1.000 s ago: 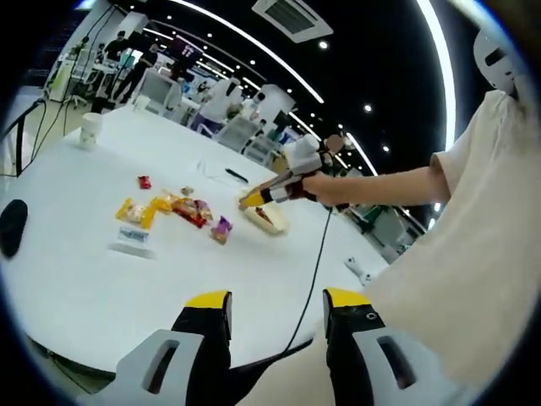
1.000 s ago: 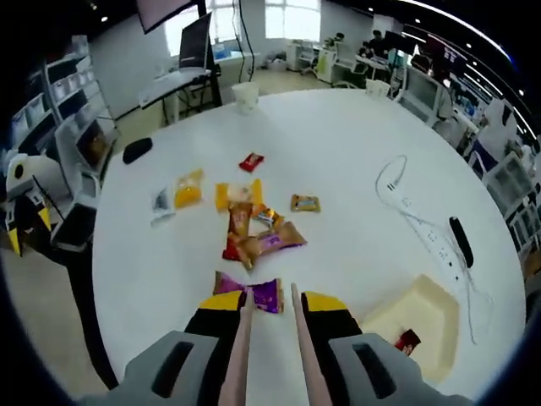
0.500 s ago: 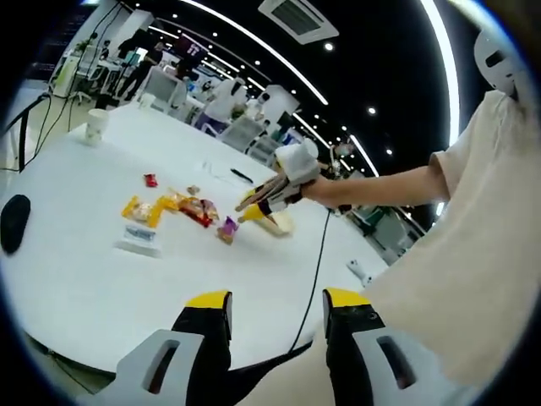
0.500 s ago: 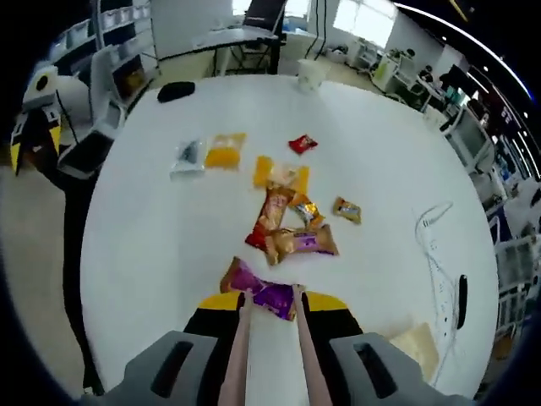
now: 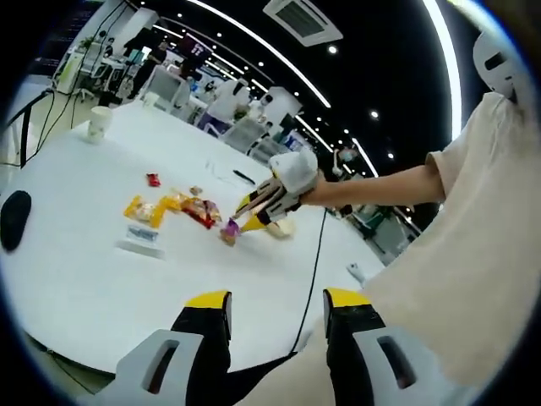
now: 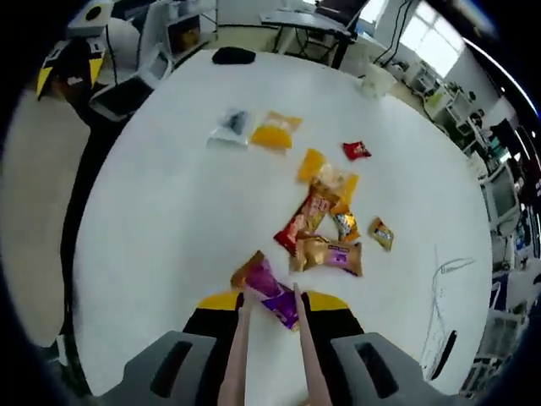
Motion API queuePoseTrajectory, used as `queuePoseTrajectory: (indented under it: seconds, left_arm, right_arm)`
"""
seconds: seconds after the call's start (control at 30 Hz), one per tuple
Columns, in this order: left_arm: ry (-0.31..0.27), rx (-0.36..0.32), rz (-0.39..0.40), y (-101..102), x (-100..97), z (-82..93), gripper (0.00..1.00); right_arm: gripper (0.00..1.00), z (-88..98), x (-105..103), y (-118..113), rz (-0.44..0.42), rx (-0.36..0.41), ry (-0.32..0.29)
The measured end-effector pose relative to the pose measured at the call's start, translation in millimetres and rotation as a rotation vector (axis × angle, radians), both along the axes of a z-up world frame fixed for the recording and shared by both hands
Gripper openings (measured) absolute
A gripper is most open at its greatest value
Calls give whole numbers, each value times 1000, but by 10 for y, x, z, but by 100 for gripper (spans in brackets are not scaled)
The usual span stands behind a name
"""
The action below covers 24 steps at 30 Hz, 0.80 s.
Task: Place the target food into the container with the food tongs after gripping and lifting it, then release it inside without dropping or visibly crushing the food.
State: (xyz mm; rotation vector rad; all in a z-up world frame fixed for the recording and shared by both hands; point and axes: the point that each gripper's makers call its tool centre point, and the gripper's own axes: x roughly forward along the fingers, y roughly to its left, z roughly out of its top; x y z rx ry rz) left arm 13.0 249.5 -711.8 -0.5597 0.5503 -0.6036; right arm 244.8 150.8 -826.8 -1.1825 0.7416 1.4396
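Two tong arms run out from your right gripper, and their tips sit on either side of the purple snack packet, which lies flat on the white table toward its near edge. You are at the gripping step: the tips bracket the packet, but I cannot tell whether they have closed on it. The gripper is clenched around the tongs themselves. In the left gripper view the same right gripper reaches down over the packet, with the pale container just beyond it on the table.

Your next move, as I judge it, is a gentle squeeze until the wrapper is held, then a straight lift before you swing toward the container. Keep the pressure light, since the wrapper looks thin and its contents could crush.

A loose cluster of other packets lies further toward the table's middle, apart from the purple one. Your left gripper hangs released off the table's near edge, holding nothing.
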Motion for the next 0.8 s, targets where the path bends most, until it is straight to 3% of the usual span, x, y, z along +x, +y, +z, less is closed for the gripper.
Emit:
queuePoseTrajectory:
  seconds: [0.17,0.43,0.63,0.8]
  left_arm:
    - [-5,-5,0,1,20,17,43]
    - [8,-7,4,-1,-1,-22,42]
    - [11,-7,10,3,-11,-34,42]
    - [9,-7,12,13,-11,-20,42]
  right_arm:
    - [27,-53,-10,14,95,-45,-23]
    - [27,-141,-55,6,152,-89,-17]
    - [27,-220,-16,-28,113,-111,8]
    - [27,-209,31,-16,-19,-75,61]
